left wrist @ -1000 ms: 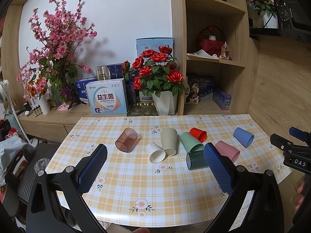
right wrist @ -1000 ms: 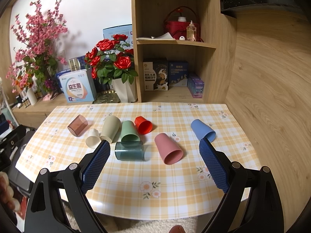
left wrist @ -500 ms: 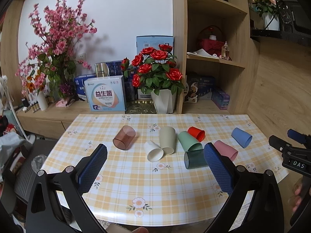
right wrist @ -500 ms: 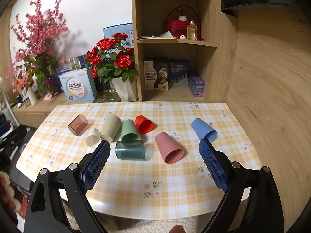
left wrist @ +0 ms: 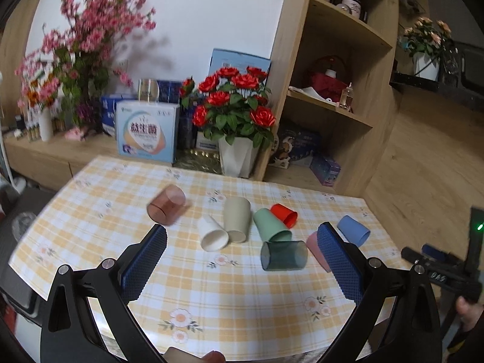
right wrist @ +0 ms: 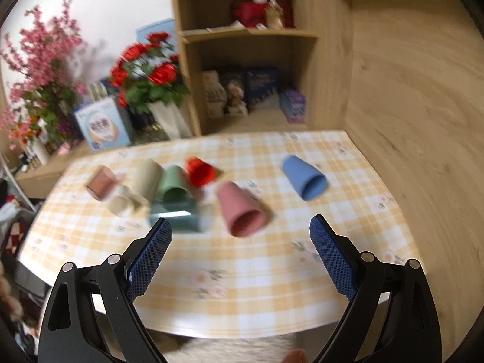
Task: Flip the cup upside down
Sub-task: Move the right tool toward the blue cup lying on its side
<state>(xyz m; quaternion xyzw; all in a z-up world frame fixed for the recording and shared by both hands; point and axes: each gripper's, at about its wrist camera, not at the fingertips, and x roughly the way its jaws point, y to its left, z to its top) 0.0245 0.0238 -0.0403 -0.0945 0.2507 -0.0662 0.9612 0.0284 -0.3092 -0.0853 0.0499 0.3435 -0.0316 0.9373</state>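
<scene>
While both grippers hang above the near edge of the worktop [left wrist: 211,296], neither holds anything: the left gripper [left wrist: 242,260] has its blue-padded fingers [left wrist: 145,260] spread wide, and the right gripper [right wrist: 240,251] has its fingers [right wrist: 151,254] just as far apart.

Eight cups lie on their sides on the yellow checked cloth. From the left wrist view, a translucent brown cup [left wrist: 166,204] lies alone at the left. Near the middle a white cup [left wrist: 213,234] touches a beige cup [left wrist: 237,219], both mouths toward the near edge. Just right of them lies a light green cup [left wrist: 270,225], with a small red cup [left wrist: 284,213] behind it and a dark translucent green cup [left wrist: 284,255] lying crosswise in front of it. A pink cup [left wrist: 314,248] is partly hidden behind the right finger in this view, and a blue cup [left wrist: 353,230] lies beyond it, toward the right edge.

The right wrist view is blurred, yet the pink cup [right wrist: 240,208] shows plainly between the fingers and ahead of them, its open mouth toward the camera. The blue cup [right wrist: 304,177] sits well apart to its right, mouth toward the near right.

Behind the worktop stand a pot of red roses [left wrist: 236,112], a tall spray of pink blossom [left wrist: 84,30] and a wooden shelf unit [left wrist: 338,60].
</scene>
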